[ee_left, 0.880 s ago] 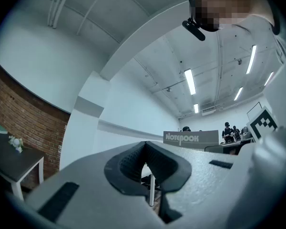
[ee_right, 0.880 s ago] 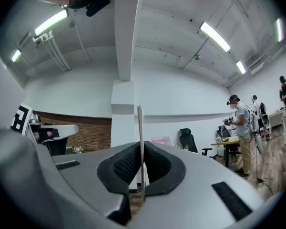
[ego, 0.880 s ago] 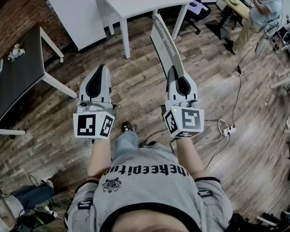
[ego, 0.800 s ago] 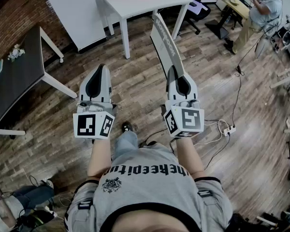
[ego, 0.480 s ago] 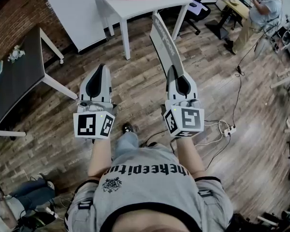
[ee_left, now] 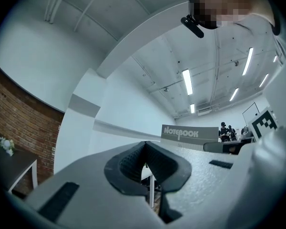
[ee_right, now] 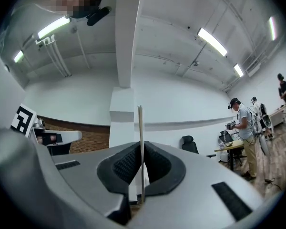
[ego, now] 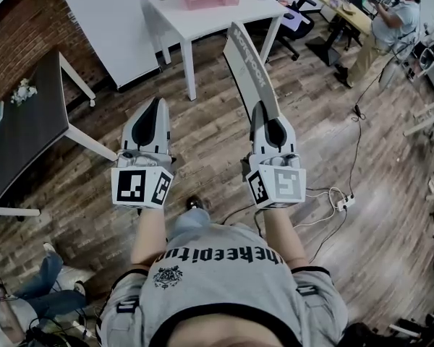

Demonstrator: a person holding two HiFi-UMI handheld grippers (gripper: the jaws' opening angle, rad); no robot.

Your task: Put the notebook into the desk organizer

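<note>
Above the wood floor (ego: pixel 202 143), the right tool (ego: pixel 266 118) grips the notebook (ego: pixel 247 67).

We are wearing a grey T-shirt (ego: pixel 224 284) with dark lettering and a crest printed across it, and short sleeves (ego: pixel 312 289) edged in black. Our left gripper (ego: pixel 156 107) and right gripper (ego: pixel 262 114) are showing pale grey shells, black ribbed pads (ee_left: pixel 126 163), and a white cube (ego: pixel 141 186) bearing black square markers.
</note>
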